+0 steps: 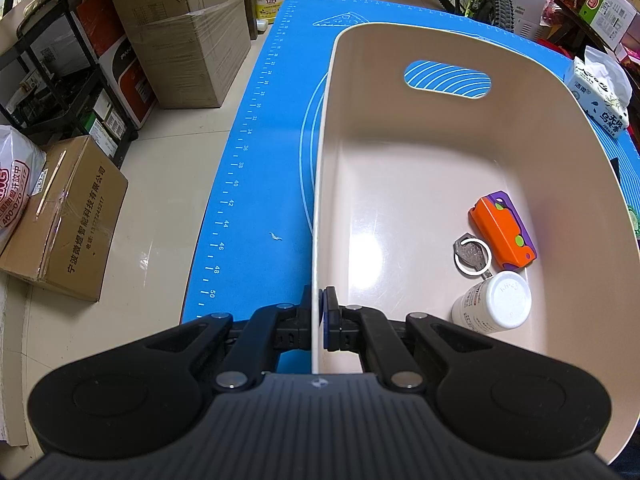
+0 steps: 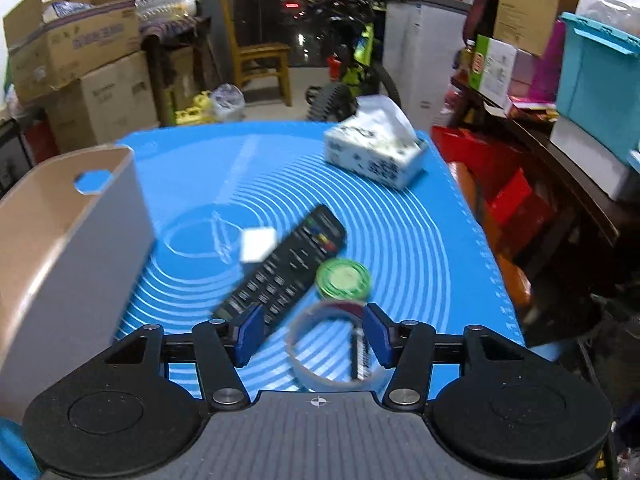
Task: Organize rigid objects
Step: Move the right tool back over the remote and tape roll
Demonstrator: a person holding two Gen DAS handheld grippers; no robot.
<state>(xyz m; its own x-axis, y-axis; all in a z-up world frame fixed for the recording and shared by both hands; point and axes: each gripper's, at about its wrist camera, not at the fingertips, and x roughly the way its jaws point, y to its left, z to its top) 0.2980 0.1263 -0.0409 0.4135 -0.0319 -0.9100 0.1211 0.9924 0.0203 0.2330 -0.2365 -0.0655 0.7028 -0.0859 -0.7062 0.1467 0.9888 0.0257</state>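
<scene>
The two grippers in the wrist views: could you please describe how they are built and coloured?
The left gripper and the right gripper look alike: black linkage arms with silver pivot pins, blue pads on the fingertips, two round black housings and a ribbed grey plate bearing a small white crosshair mark. No cables, hands or sleeves are visible.

Pale glossy tiled floor [image 1: 168, 168] bearing stacked brown cardboard boxes [image 1: 188, 32] left; wooden chair [image 2: 260, 60] standing far.
</scene>
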